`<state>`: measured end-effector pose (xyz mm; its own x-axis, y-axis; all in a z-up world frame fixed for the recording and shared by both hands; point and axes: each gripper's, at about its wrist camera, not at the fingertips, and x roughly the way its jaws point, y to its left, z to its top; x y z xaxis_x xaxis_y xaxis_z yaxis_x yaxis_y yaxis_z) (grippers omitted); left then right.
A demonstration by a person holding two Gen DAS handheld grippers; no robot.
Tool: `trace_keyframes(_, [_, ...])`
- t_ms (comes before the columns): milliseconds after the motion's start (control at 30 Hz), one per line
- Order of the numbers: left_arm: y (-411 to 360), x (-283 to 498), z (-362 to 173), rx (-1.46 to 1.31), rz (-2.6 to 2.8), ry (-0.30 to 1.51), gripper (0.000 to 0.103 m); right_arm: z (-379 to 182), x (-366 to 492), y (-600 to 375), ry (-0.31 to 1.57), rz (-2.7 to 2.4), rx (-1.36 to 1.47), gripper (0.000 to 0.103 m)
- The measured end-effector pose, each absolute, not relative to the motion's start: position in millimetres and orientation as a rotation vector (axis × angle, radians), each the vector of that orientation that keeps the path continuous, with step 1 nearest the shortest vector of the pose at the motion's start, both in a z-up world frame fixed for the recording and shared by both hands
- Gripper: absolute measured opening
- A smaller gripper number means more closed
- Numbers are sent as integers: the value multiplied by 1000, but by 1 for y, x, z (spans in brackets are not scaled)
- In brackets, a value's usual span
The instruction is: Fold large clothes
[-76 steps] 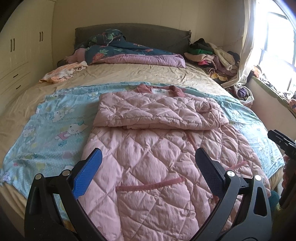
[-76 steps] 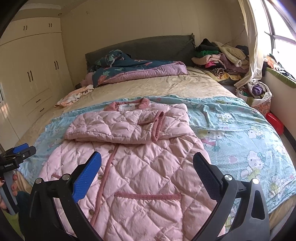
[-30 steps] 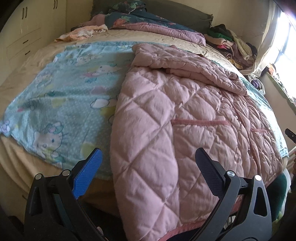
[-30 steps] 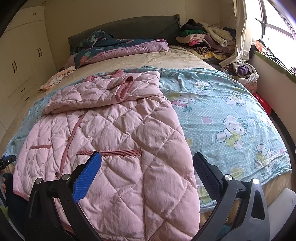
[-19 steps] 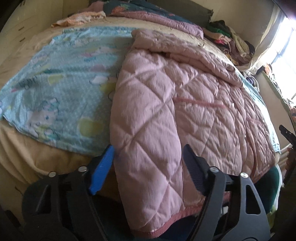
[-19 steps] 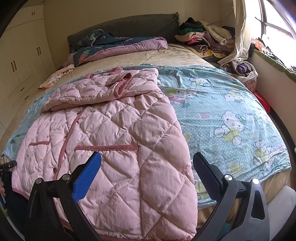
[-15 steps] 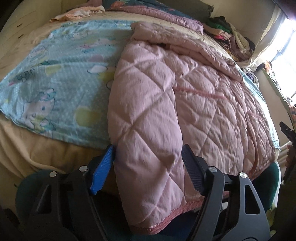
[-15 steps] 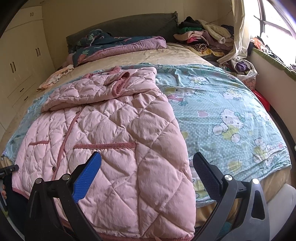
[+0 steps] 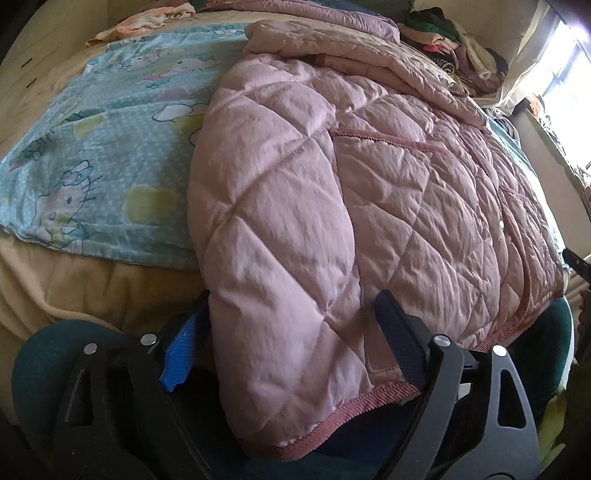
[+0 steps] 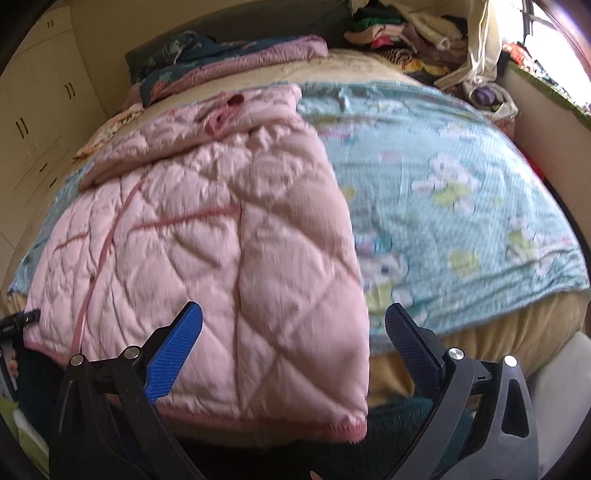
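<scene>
A large pink quilted coat (image 9: pixel 369 177) lies on the bed with its sleeves folded across the chest and its hem hanging over the near edge. It also shows in the right wrist view (image 10: pixel 207 251). My left gripper (image 9: pixel 291 325) is open, its two fingers on either side of the coat's hanging left hem corner. My right gripper (image 10: pixel 295 325) is open just in front of the coat's right hem corner, apart from the fabric.
The coat rests on a light blue cartoon-print sheet (image 10: pixel 443 177) over a beige mattress cover (image 9: pixel 92 280). A folded quilt (image 10: pixel 236 62) lies by the headboard. A pile of clothes (image 10: pixel 406 33) sits at the far right. White cupboards (image 10: pixel 33 107) stand left.
Both grippers have dropped low and moved in on the coat's bottom corners. The left gripper's fingers now straddle the left hem corner and stand closer together.
</scene>
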<state>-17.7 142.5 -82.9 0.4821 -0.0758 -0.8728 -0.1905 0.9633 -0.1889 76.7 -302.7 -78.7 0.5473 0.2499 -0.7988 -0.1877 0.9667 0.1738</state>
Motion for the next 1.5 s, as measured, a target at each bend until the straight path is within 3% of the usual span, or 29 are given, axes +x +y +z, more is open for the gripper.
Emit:
trace_keyframes(400, [140,-10,-92,-281,76,1071,89,-117,69,-315,1100,282,153,99])
trace_keyframes(667, [140,-10,-92,-282,77,1068,90,-130,63,-314,1093,291,189,98])
trace_keyframes(733, [140,-11,-91,-283,75,1068,90,-129,62,-314,1089,297,193,91])
trace_keyframes(767, [139,-12,-91,-284,73,1068,90,-128,61,-314,1085,315,197,76])
trace_keyframes(833, [138,-13,-90,-283,70,1070,90,-123,57,-309,1067,349,190,66])
trace_keyframes(900, [137,-15,-90,-280,68,1069,90,-116,54,-307,1027,351,205,45])
trace_keyframes(1000, [137,-15,-90,-276,71,1072,90,-96,49,-304,935,372,197,26])
trace_keyframes(1200, [135,-16,-89,-265,74,1067,89,-54,54,-299,760,449,225,20])
trace_keyframes(1267, [130,-17,-88,-239,84,1063,84,-42,59,-300,724,468,244,20])
trace_keyframes(1433, [131,-25,-79,-243,92,1035,41,-16,74,-297,661,507,273,20])
trace_keyframes(1500, [132,-28,-74,-251,80,1024,32,-10,79,-295,646,511,274,20])
